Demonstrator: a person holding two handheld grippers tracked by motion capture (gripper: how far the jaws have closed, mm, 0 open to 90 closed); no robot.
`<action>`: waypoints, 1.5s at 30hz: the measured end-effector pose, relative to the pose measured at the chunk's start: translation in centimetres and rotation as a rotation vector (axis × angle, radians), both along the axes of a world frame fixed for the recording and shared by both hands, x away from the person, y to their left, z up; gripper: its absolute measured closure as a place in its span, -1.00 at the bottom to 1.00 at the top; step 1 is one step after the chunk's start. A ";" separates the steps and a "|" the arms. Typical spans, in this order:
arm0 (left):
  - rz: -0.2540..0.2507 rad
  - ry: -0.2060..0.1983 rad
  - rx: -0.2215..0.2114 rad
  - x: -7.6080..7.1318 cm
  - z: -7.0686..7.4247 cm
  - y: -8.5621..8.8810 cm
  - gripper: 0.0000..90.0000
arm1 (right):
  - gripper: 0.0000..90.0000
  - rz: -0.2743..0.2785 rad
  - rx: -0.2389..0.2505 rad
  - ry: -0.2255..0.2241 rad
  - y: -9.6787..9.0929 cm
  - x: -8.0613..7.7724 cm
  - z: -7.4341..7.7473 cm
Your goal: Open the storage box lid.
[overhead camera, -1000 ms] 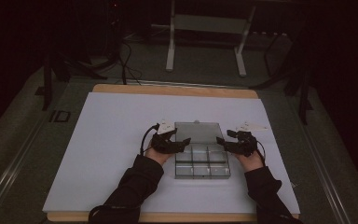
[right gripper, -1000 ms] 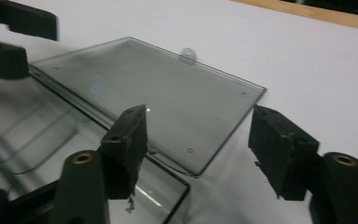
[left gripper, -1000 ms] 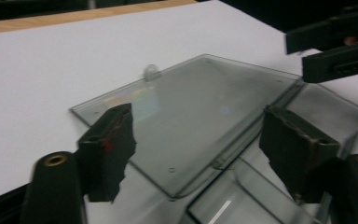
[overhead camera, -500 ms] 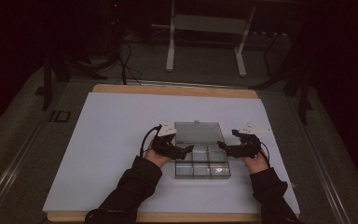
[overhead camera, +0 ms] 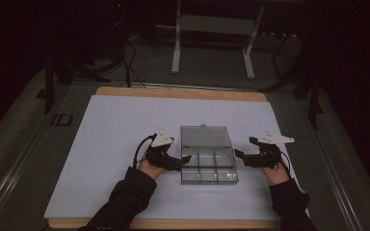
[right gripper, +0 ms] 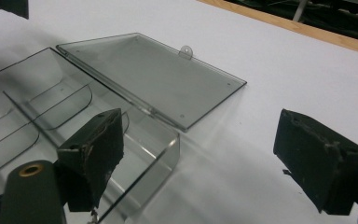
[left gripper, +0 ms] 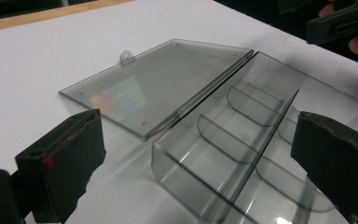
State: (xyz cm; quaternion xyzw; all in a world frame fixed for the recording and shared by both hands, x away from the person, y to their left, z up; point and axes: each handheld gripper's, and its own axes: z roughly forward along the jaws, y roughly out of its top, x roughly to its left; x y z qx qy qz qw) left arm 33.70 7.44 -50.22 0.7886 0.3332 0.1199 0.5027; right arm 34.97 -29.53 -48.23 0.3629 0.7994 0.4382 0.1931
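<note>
A clear plastic compartment box point(overhead camera: 208, 167) lies at the table's middle with its lid point(overhead camera: 205, 136) flat and open behind it. My left gripper point(overhead camera: 182, 162) is at the box's left end, open. In the left gripper view the box point(left gripper: 242, 140) and lid point(left gripper: 163, 84) lie ahead, and the box's near corner stands between the wide-apart jaws of the left gripper point(left gripper: 200, 172). My right gripper point(overhead camera: 240, 155) stands open just off the box's right end. In the right gripper view, one pad point(right gripper: 93, 154) of the right gripper point(right gripper: 207, 158) hangs over the box point(right gripper: 51, 107) corner, the other over bare table beside the lid point(right gripper: 154, 74).
The box's compartments look bare. A white sheet point(overhead camera: 115, 139) covers the wooden table, whose edge point(overhead camera: 173, 93) shows at the back. A metal stand point(overhead camera: 212, 43) and cables lie on the dark floor beyond. The other gripper point(left gripper: 340, 23) shows far off in the left gripper view.
Both hands have drawn back toward the near side of the box. The right gripper has moved a little to the right, away from the box. The box and lid stay put.
</note>
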 end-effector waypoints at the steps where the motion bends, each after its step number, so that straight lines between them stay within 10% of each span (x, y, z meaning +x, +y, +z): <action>1: 0.001 0.002 0.003 -0.1 0.0 0.2 -0.91 | -0.65 0.000 0.000 0.000 0.0 0.0 0.0; 45: 0.132 0.057 0.110 -4.9 -3.5 7.0 -0.91 | -0.65 -0.096 -0.069 0.018 -5.2 -4.9 -4.0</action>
